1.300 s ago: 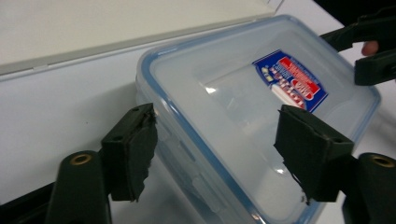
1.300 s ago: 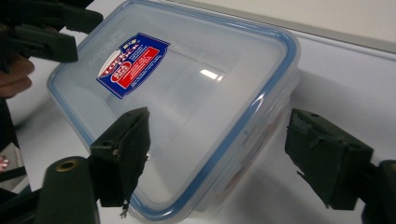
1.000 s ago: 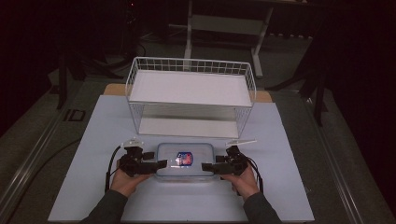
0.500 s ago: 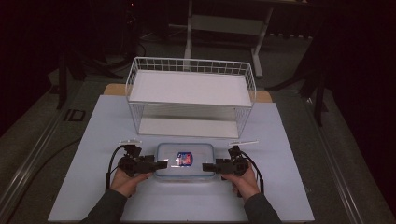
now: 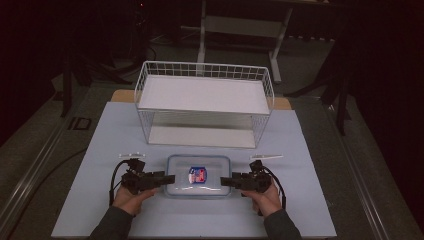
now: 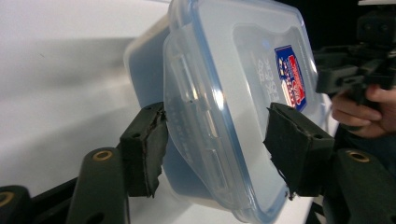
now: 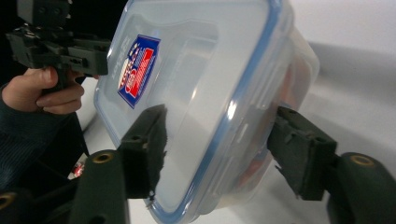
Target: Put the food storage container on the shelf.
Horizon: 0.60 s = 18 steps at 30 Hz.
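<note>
A clear plastic container (image 5: 198, 175) with a blue-sealed lid and a red and blue label lies flat on the table in front of the person. My left gripper (image 5: 170, 179) is at its left end and my right gripper (image 5: 225, 181) at its right end, both turned on their sides. In the left gripper view, the open left gripper (image 6: 217, 140) straddles the container (image 6: 233, 93) at its latch flap, with the other gripper (image 6: 355, 70) beyond. In the right gripper view, the right gripper (image 7: 217, 140) stands open around the container's (image 7: 201, 93) opposite end.
A white wire rack (image 5: 205, 95) with two shelves stands just behind the container. Two small white strips (image 5: 131, 155) (image 5: 266, 157) lie on the pale table mat (image 5: 310, 200) beside the grippers. Dark floor and stand legs surround the table.
Both grippers have come slightly nearer the person and settled in on the container's two ends. The container has stayed in place.
</note>
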Motion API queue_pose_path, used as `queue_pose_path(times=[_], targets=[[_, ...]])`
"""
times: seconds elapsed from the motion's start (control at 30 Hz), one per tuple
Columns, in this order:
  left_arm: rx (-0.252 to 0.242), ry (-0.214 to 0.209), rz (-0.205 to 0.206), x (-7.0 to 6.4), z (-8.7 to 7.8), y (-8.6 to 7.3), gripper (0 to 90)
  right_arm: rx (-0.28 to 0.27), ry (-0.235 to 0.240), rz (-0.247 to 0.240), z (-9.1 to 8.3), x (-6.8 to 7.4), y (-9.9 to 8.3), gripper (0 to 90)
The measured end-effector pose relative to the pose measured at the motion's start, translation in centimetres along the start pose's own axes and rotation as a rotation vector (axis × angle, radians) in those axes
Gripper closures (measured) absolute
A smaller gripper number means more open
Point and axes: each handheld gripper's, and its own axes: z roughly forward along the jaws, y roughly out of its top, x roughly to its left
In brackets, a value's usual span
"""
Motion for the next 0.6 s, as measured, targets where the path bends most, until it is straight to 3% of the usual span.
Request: queue_pose_path(times=[0.13, 0.33, 0.6], targets=[[0.002, 0.020, 0.036, -0.5, -0.2, -0.1, 41.7, -0.010, 0.001, -0.004, -0.4, 0.3, -0.3, 42.7], [-0.002, 0.005, 0.040, -0.7, -0.9, -0.5, 47.5, -0.033, 0.039, 0.022, -1.0, 0.2, -0.9, 49.9], [-0.004, 0.037, 0.061, -1.5, -1.1, -1.0, 47.8, -0.042, 0.036, 0.048, -1.1, 0.6, -1.5, 50.4]])
